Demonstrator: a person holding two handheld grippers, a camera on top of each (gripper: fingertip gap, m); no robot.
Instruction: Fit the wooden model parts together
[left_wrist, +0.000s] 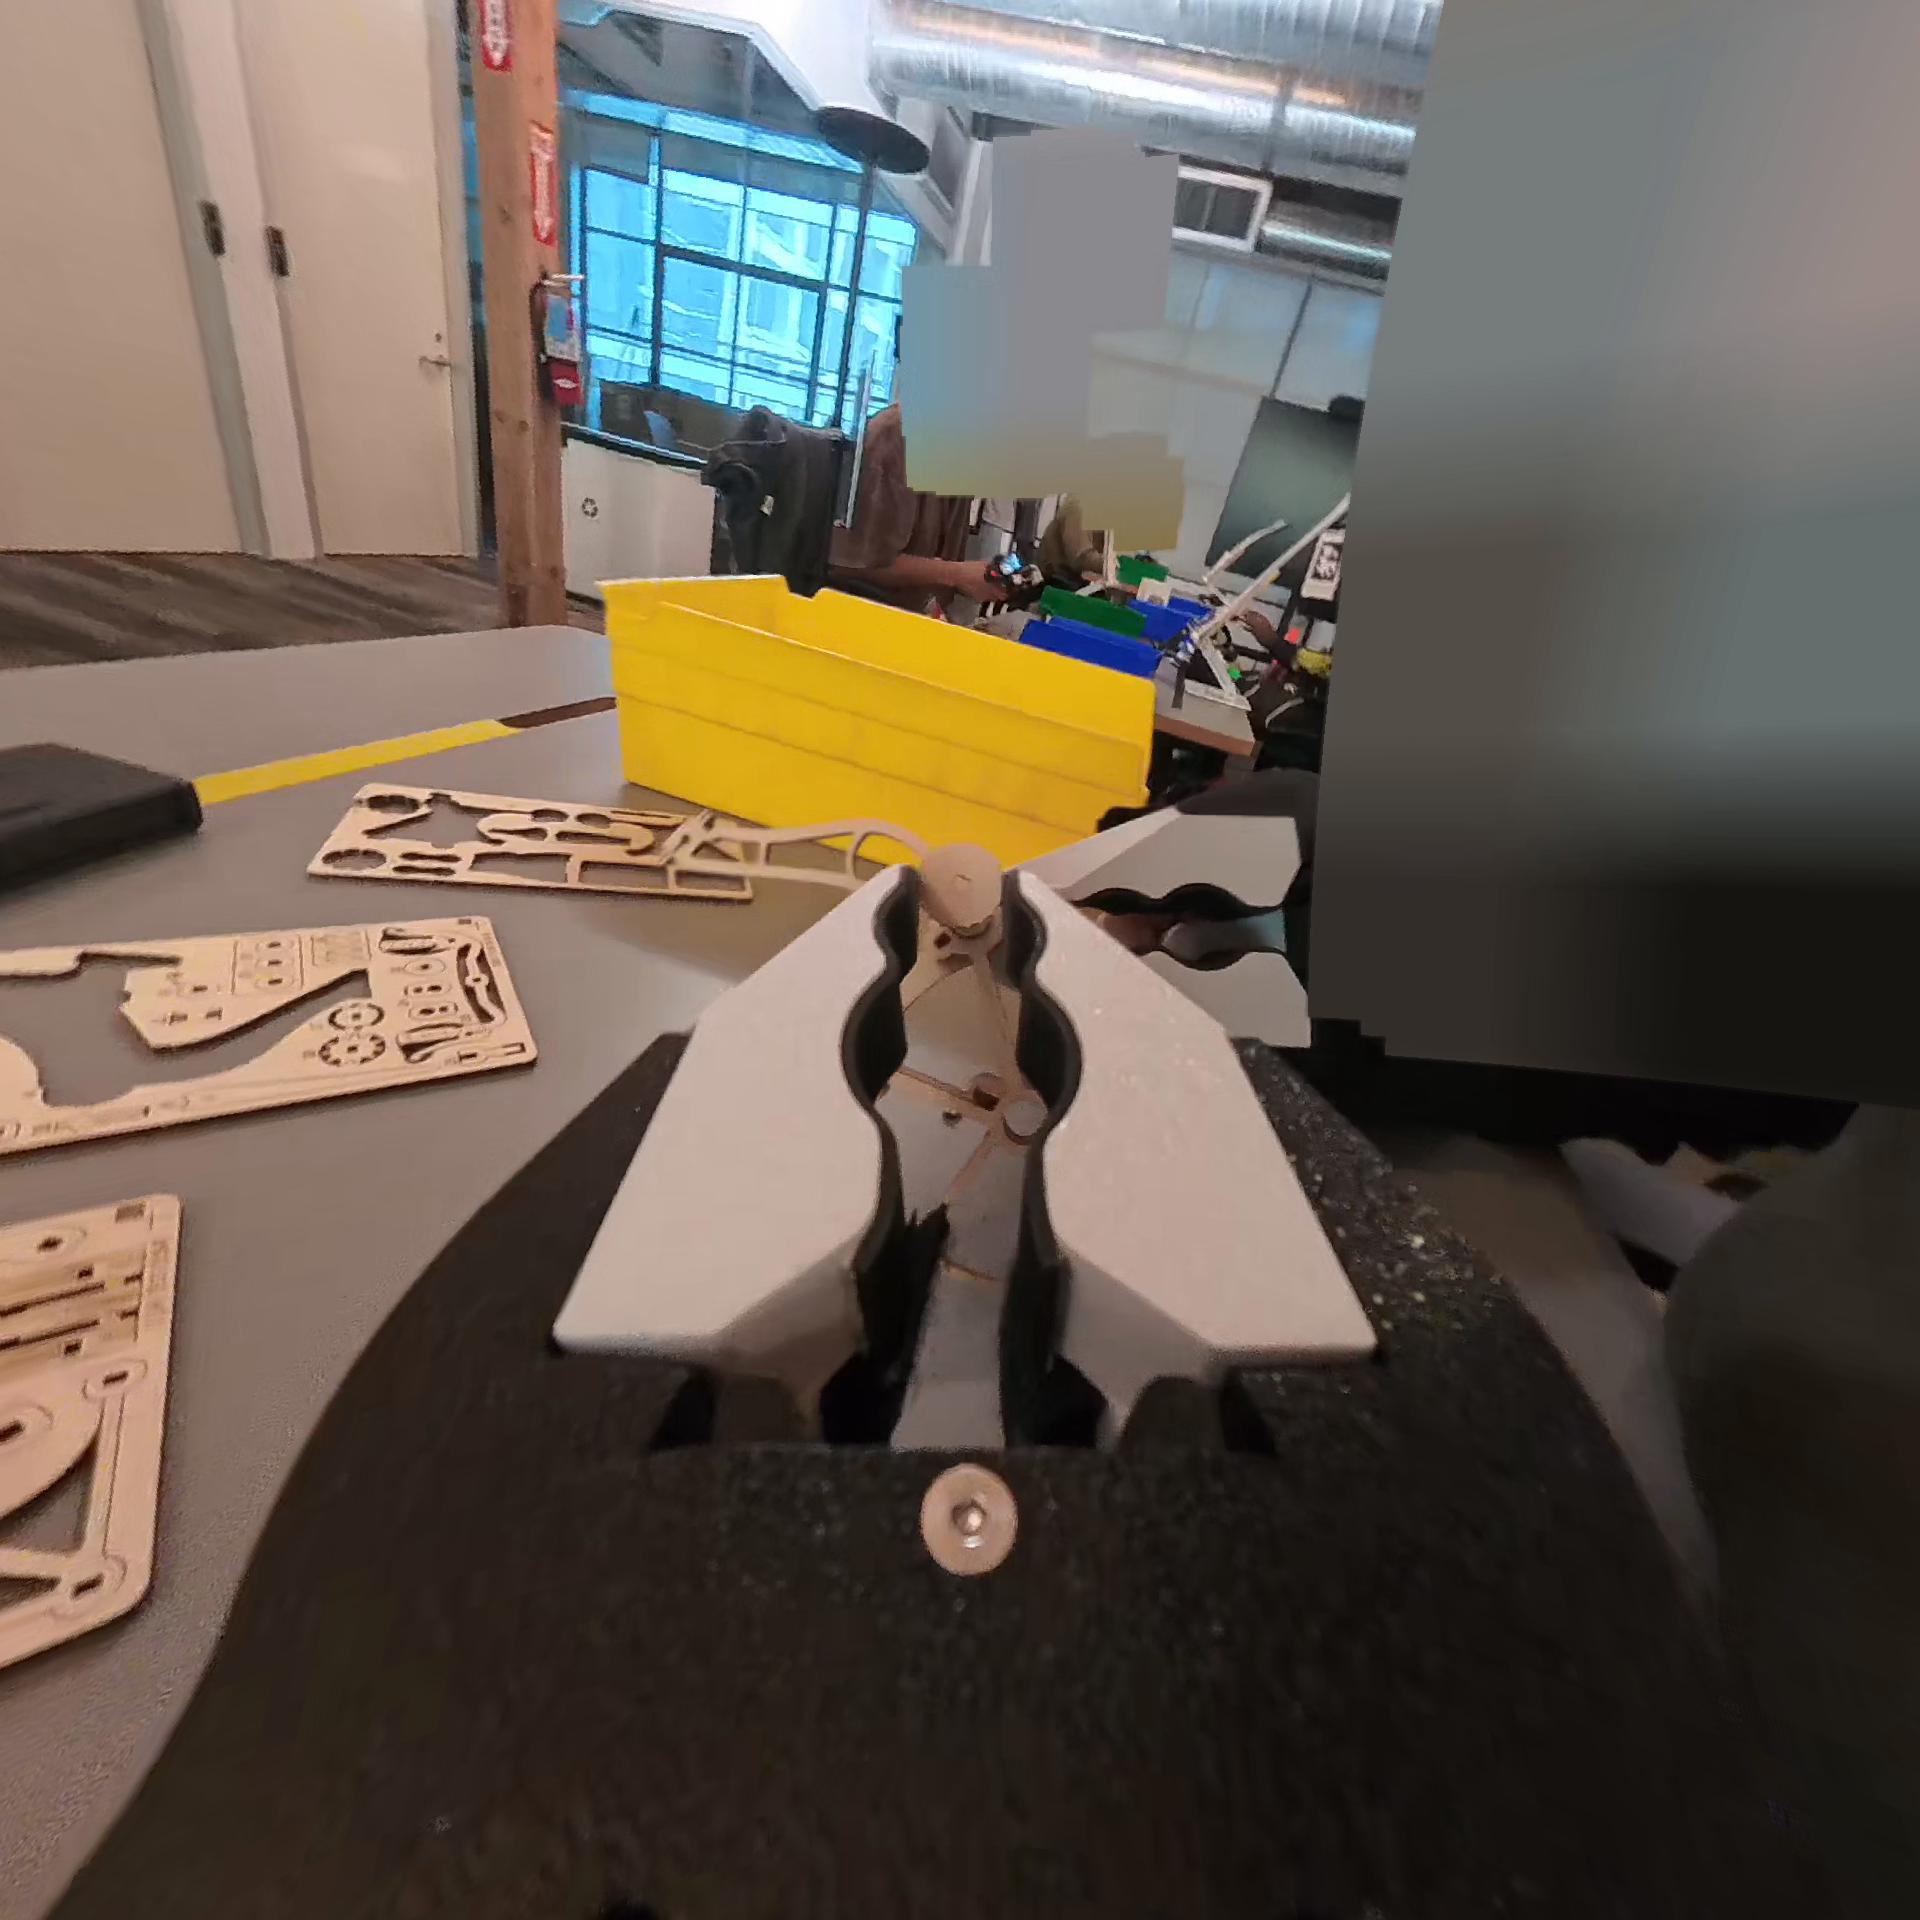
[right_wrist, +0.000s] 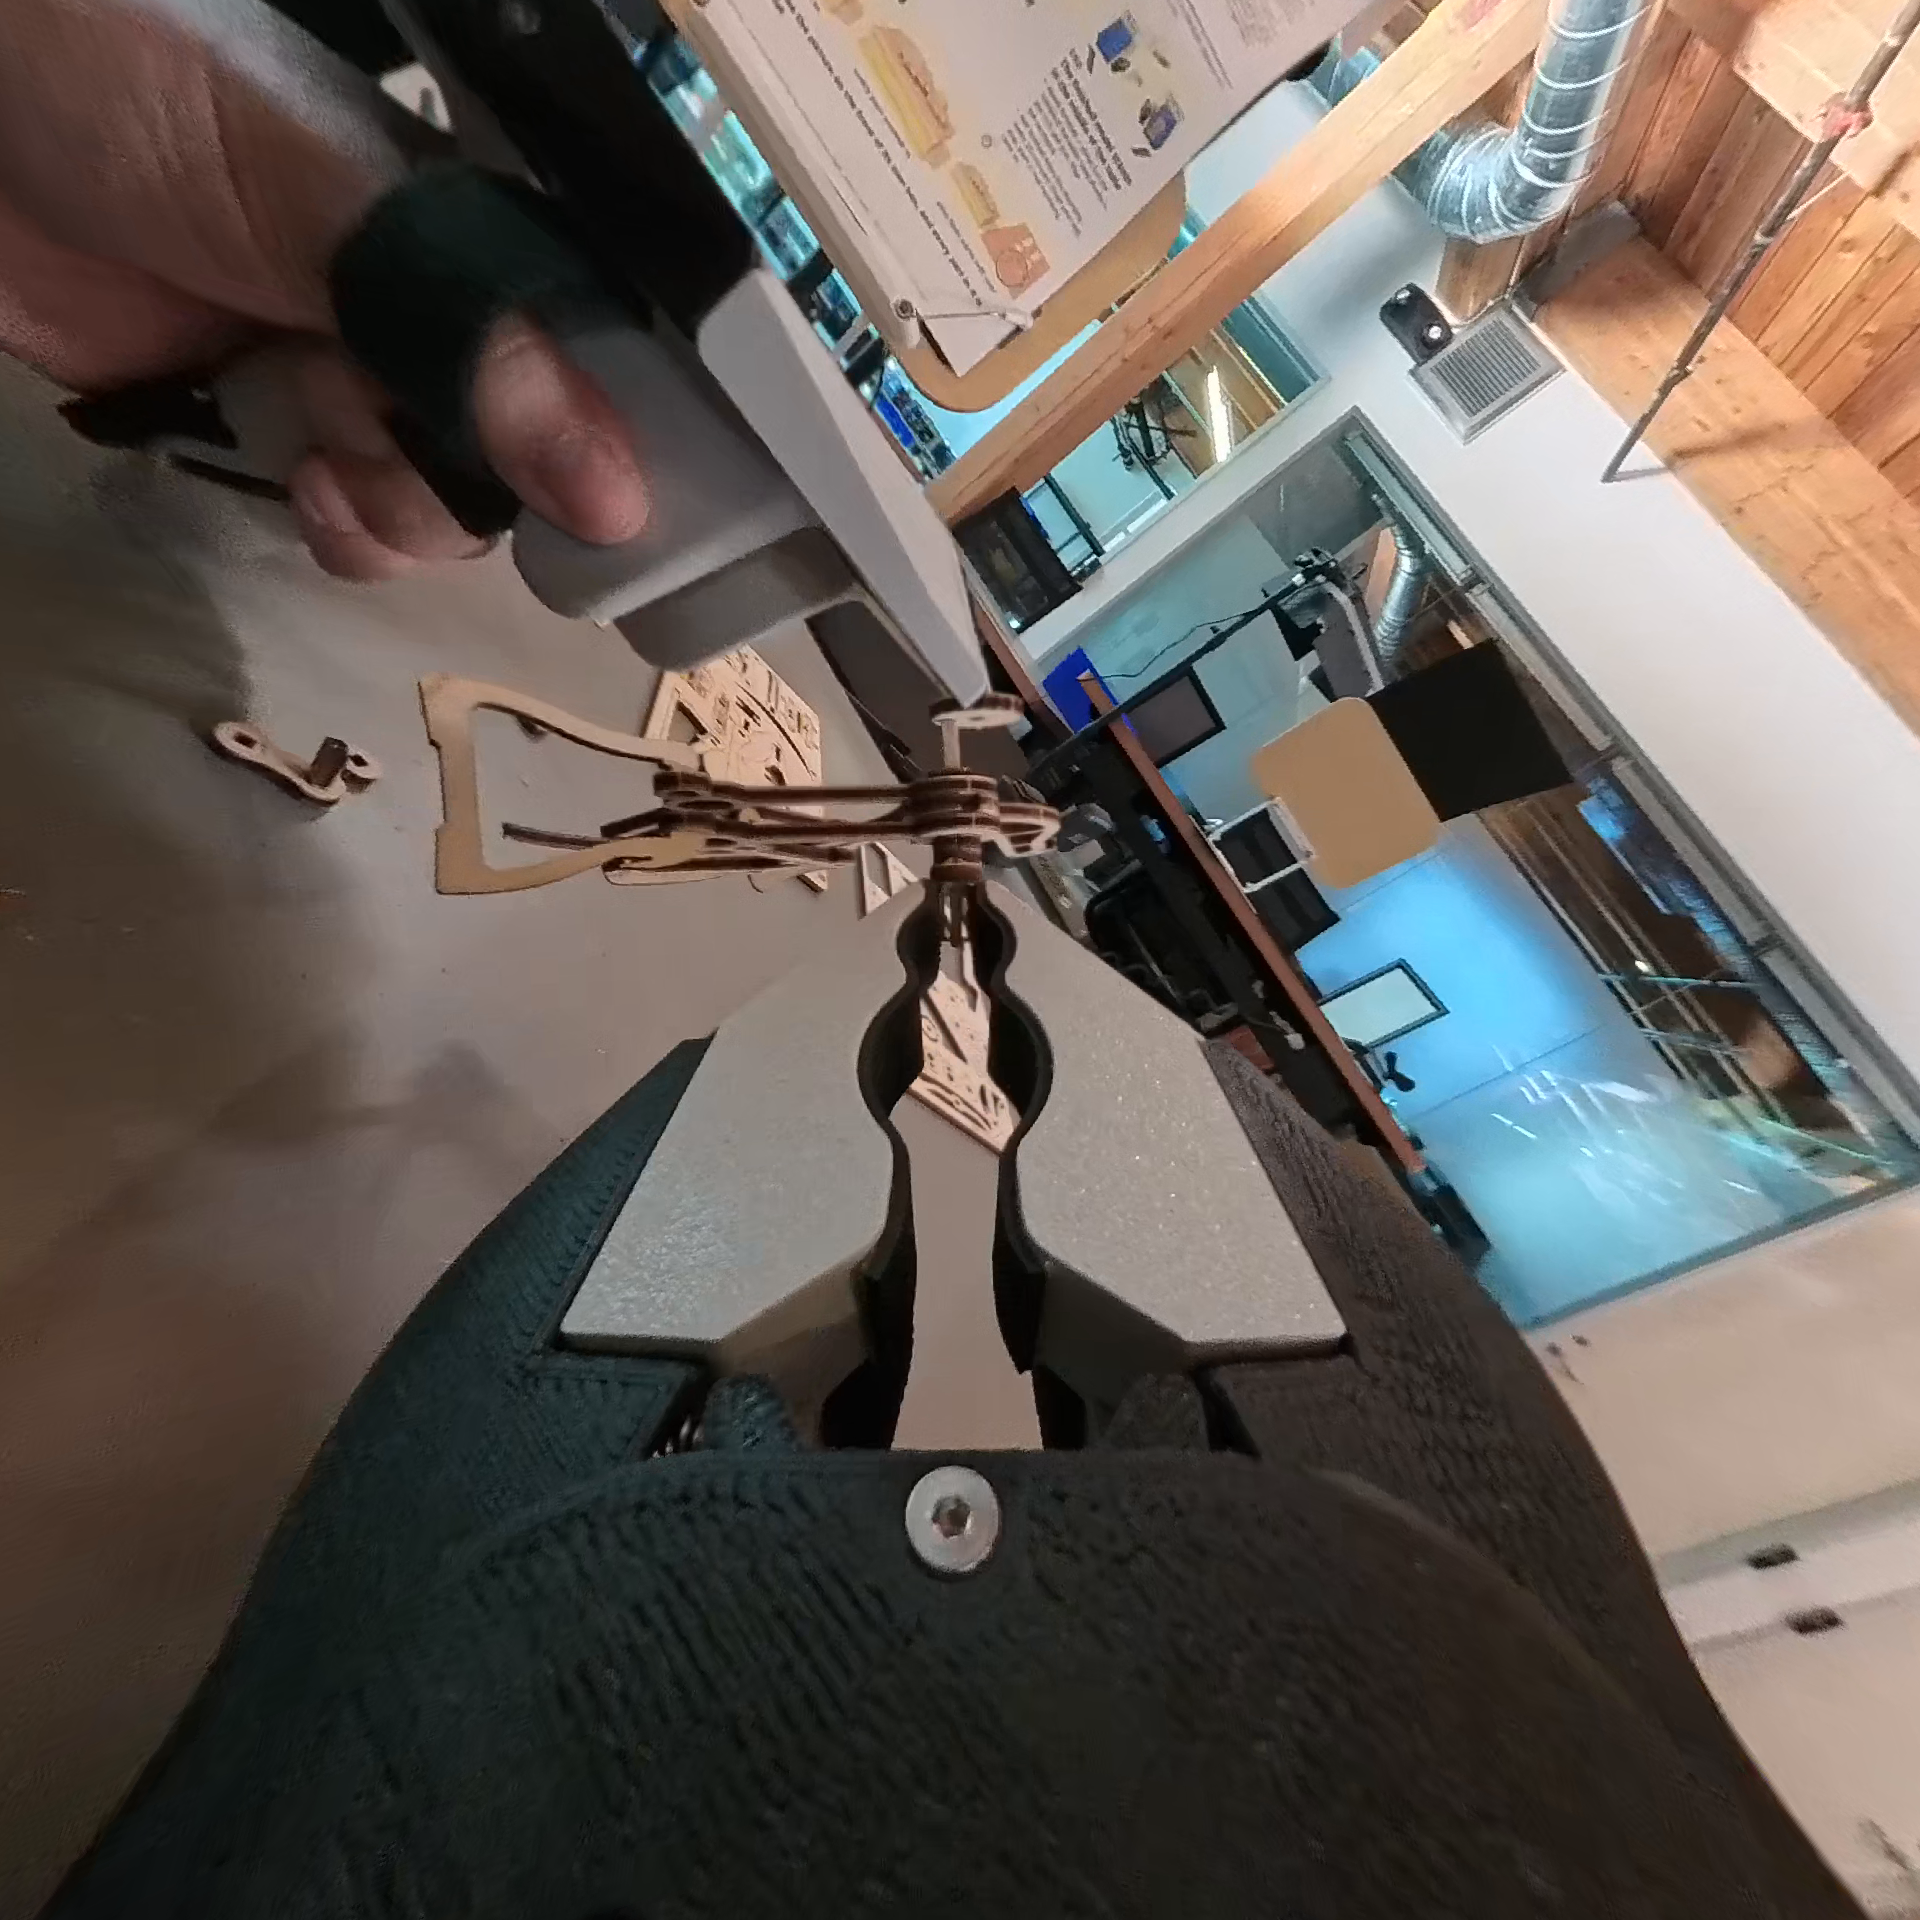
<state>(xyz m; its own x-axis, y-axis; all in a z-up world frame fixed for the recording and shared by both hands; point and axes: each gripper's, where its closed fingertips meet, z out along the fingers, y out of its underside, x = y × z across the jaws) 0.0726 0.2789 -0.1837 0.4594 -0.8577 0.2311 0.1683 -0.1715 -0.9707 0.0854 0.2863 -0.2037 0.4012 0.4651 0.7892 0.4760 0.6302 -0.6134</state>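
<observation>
- Left wrist view: left tool (left_wrist: 961, 904) clamped at its tips on a round wooden peg (left_wrist: 964, 878), with thin plywood pieces of the wooden model (left_wrist: 971, 997) showing in the gap between the fingers.
- Ahead and left of that tool, 3 laser-cut part sheets on the grey table (left_wrist: 312, 1247): a far sheet (left_wrist: 499, 847), a middle sheet (left_wrist: 312, 1013), a near sheet (left_wrist: 62, 1403). Further ahead, a yellow bin (left_wrist: 883, 707).
- Just right of the left tool's tips, the right tool's fingers, nearly meeting them.
- Right wrist view: right tool (right_wrist: 954, 920) pinched on the lower end of the model's stacked hub (right_wrist: 956, 821), held clear above the table, long flat arms running out to the left.
- Above that hub, the other tool's tip at a small disc on a thin pin (right_wrist: 971, 717); a hand (right_wrist: 447, 416) on that tool's body.
- Left of the right tool, loose on the table: a small link piece (right_wrist: 301, 764) and a cut-out frame (right_wrist: 499, 790).
- Handling, as a judgement: very light, stiff across the face, brittle at the thin arms and the pin; likely to snap if twisted.
- Best held at the layered hub or the peg, pressed straight along the pin's axis, never by the slender arms.
</observation>
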